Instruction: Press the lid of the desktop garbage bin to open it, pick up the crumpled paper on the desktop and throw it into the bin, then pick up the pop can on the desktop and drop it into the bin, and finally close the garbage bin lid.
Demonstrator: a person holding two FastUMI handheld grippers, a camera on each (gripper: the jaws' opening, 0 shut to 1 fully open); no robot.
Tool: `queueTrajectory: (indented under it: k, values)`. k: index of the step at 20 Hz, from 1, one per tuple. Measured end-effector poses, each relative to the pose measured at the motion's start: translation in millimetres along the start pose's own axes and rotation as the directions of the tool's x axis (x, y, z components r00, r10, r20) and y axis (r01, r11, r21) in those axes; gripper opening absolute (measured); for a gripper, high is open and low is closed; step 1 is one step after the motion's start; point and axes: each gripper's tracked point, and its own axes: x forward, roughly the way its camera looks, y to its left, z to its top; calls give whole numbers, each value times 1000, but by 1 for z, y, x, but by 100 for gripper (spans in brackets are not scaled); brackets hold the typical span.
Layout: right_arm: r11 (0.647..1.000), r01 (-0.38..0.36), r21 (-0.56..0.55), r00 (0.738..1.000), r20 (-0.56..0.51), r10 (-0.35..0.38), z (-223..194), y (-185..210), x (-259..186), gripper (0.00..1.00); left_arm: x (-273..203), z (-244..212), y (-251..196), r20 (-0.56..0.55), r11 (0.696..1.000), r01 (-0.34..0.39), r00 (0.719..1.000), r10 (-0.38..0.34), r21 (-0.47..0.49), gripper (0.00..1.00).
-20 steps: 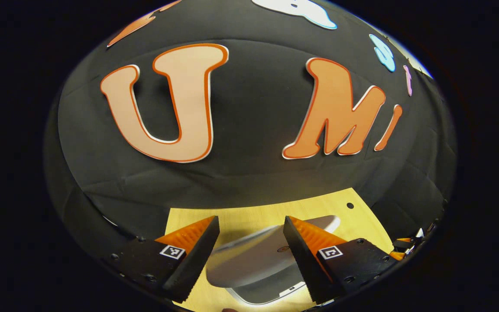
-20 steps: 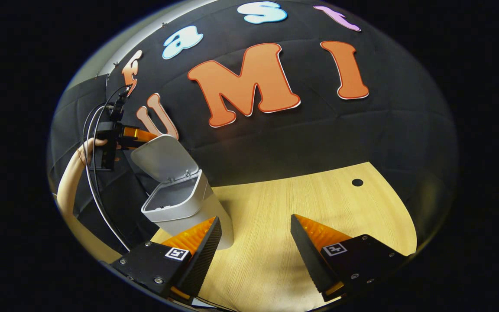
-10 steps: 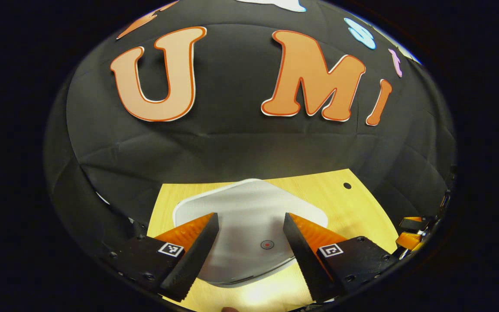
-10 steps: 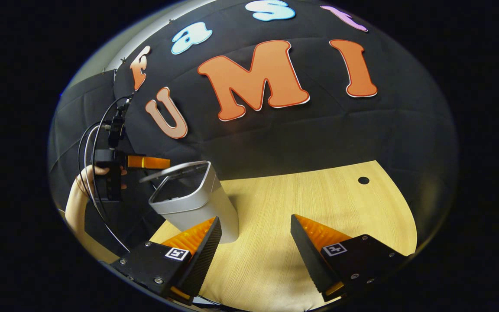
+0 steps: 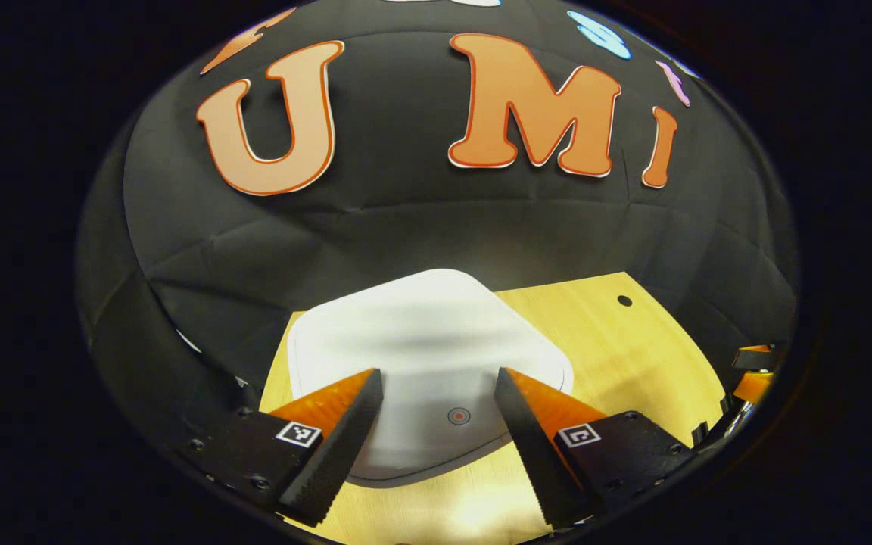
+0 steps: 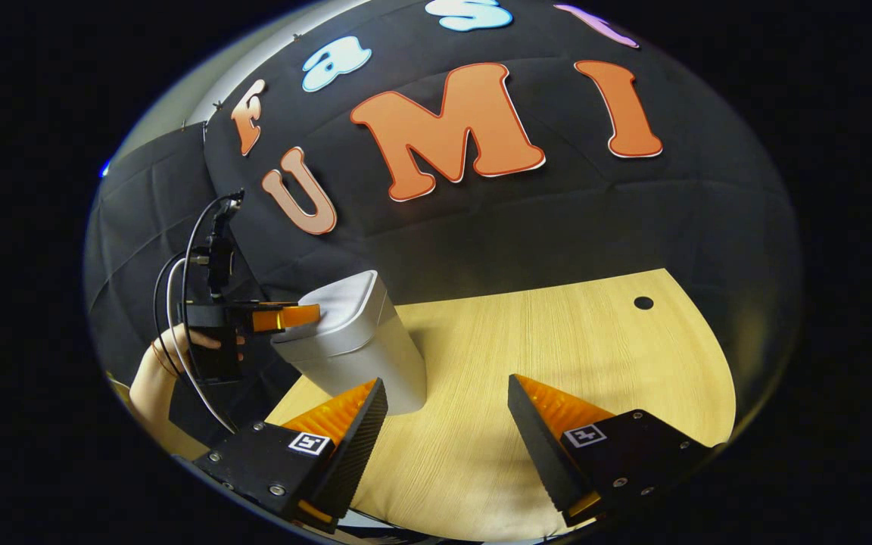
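Note:
The white desktop bin (image 6: 364, 344) stands on the wooden table (image 6: 557, 356) with its lid (image 5: 421, 356) down flat. A small round mark (image 5: 459, 415) sits near the lid's front edge. My left gripper (image 5: 436, 446) hangs open right above the lid's front, one finger on each side of the mark; in the right gripper view, the left gripper (image 6: 284, 316) rests against the lid's near edge, held by a hand (image 6: 171, 348). My right gripper (image 6: 443, 446) stands open over bare table, to the right of the bin, holding nothing.
A small dark hole (image 6: 643, 303) marks the table's far right part. The black cloth wall rises close behind the bin. Cables (image 6: 179, 303) loop from the left gripper's body. Part of the right gripper (image 5: 750, 367) peeks in at the left gripper view's right edge.
The bin lid swung down from upright to flat. My left gripper followed it downward and now sits over the lid's front. The right gripper barely moved.

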Motion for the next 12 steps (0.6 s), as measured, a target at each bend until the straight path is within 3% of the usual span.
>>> queueTrajectory:
  k: [4,12]
  values:
    - [1000,6,-11,1000,-8,-6,-6,-4,-1,96,0,-2,-4,53,1000,13,999,-12,-17,98]
    - [1000,-4,-24,1000,0,4,-2,-2,0,96,-3,4,-3,22,1000,12,1000,-12,-19,97]
